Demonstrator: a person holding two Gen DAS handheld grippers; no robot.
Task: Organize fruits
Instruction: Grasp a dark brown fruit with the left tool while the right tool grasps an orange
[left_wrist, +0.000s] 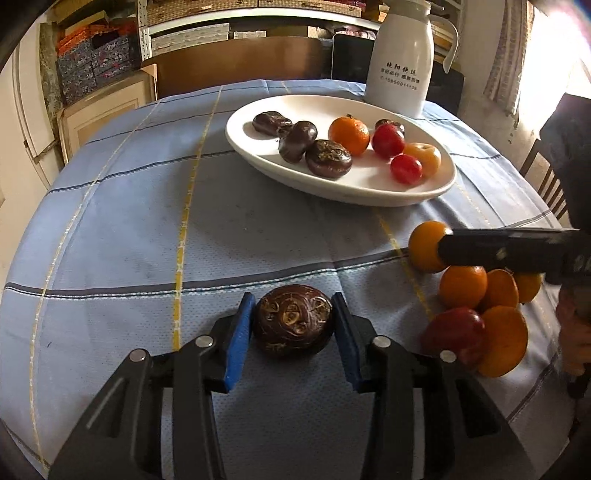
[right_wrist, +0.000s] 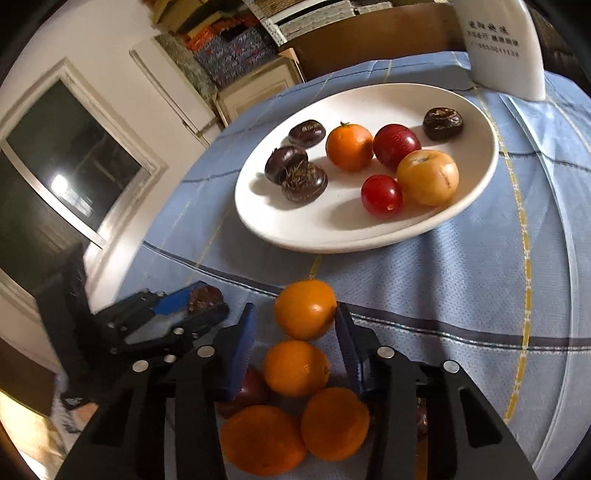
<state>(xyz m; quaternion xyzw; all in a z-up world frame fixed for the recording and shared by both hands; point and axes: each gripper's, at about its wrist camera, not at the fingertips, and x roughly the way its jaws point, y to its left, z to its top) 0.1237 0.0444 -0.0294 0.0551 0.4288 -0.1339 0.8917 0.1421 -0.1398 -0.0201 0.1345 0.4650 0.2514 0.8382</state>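
My left gripper has its blue pads against both sides of a dark brown water chestnut that rests on the blue tablecloth. My right gripper straddles an orange at the top of a loose pile of oranges and a red fruit; its pads sit close to the orange, contact unclear. A white oval plate further back holds several dark chestnuts, an orange, two red fruits and a yellow fruit. The plate also shows in the right wrist view.
A white thermos jug stands behind the plate at the table's far edge. The left gripper appears in the right wrist view, to the left of the pile. A wooden chair stands at the right. Shelves with boxes line the back wall.
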